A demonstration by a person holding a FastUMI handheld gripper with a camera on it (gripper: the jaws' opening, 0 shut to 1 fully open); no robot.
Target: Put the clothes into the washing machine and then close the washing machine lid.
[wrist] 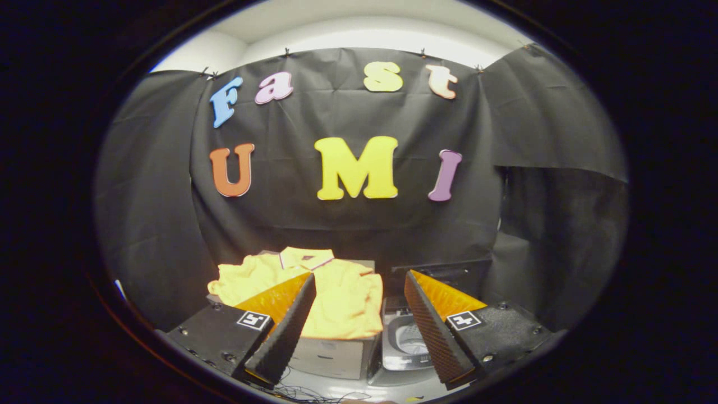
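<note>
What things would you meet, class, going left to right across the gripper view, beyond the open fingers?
Yellow shirt draped on a grey box → small washing machine, lid up. The gripper is open, holding nothing.

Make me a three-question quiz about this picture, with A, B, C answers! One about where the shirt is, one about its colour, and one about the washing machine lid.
1. Where is the shirt?
A. Draped on the box beside the washing machine
B. Inside the washing machine
C. Pinched in the gripper

2. What colour is the shirt?
A. Blue
B. Yellow
C. White

3. How is the washing machine lid?
A. Shut
B. Taken off
C. Raised open

Answers:
1. A, the shirt lies spread over the box top, beyond the wide-open fingers, which touch nothing.
2. B, the fabric is plainly yellow.
3. C, the lid stands up behind the opening, and the tub inside shows.
</note>
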